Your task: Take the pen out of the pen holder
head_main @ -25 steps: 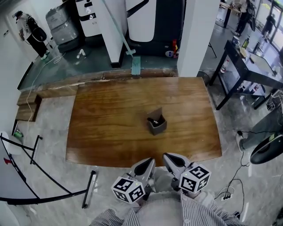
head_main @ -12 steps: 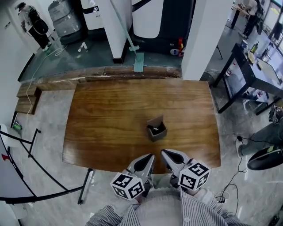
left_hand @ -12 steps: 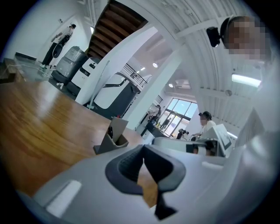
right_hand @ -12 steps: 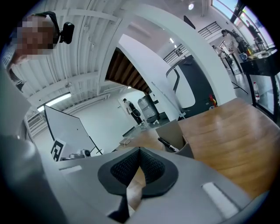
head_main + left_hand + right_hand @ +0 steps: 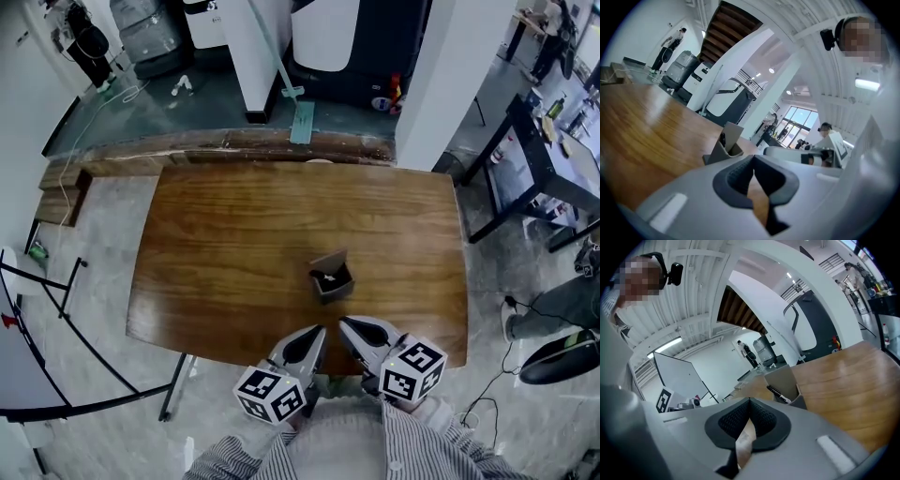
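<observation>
A small grey pen holder (image 5: 331, 277) stands on the brown wooden table (image 5: 216, 244), right of its middle. A dark pen (image 5: 328, 279) with a white end lies slanted inside it. My left gripper (image 5: 319, 331) and right gripper (image 5: 344, 324) hover side by side over the table's near edge, just short of the holder. Both are shut and empty. The left gripper view shows the holder (image 5: 723, 149) ahead of the closed left gripper (image 5: 753, 160). In the right gripper view the pen (image 5: 779, 394) sticks out of the holder (image 5: 787, 383) beyond the closed right gripper (image 5: 749, 402).
A floor squeegee (image 5: 302, 122) leans past the table's far edge beside white pillars. Black workbenches (image 5: 553, 141) stand to the right, with cables on the floor below them. A black metal frame (image 5: 75, 375) sits at the left. A person (image 5: 84, 37) stands far back left.
Both grippers have moved forward from off the table's near edge to over it, closer to the pen holder. Their jaws stayed shut.
</observation>
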{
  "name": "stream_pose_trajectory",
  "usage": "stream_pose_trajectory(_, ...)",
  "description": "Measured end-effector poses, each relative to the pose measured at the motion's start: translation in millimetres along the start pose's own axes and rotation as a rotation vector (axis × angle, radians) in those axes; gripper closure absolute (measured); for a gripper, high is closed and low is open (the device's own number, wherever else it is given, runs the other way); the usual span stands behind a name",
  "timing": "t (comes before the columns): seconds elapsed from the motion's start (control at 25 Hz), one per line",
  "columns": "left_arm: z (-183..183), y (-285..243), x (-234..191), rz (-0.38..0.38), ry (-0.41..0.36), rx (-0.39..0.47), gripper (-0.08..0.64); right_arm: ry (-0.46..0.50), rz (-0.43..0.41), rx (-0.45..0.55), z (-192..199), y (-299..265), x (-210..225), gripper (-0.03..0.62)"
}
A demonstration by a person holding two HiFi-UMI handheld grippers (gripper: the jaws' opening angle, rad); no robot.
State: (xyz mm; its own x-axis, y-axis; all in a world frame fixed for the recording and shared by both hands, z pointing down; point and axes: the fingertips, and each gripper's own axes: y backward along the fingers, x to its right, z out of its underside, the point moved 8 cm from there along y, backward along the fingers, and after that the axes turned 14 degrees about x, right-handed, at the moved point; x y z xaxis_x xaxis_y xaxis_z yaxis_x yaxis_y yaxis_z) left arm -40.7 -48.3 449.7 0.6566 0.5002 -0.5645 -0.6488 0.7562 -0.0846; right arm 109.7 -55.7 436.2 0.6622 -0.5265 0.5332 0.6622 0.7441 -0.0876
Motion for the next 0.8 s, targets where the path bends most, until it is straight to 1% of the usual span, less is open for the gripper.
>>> stream_pose_trajectory(0.16, 0.1, -3.4, -2.9, -0.016, 0.01, 0.01, 0.552, -0.006, 0.003, -0.012, 0.6, -1.7, 7.5, 0.592)
stream_pose_trajectory(0.52, -7.3, -5.8, -7.6, -0.011, -0.005, 0.007, 0.552, 0.011, 0.014, -0.008, -7.2, -13.0, 7.5, 0.592)
stream_pose_trajectory(0.68, -12.4, -6.1, -11.7, -0.004, 0.039, 0.008, 0.552, 0.013, 0.027, -0.015, -8.6, -19.3, 5.2, 0.592)
stream_pose_trajectory(0.8, -12.9, -7.4, -14.3, 0.007, 0.049, -0.008, 0.552, 0.014, 0.036, -0.025, -7.2, -21.9, 3.2, 0.592)
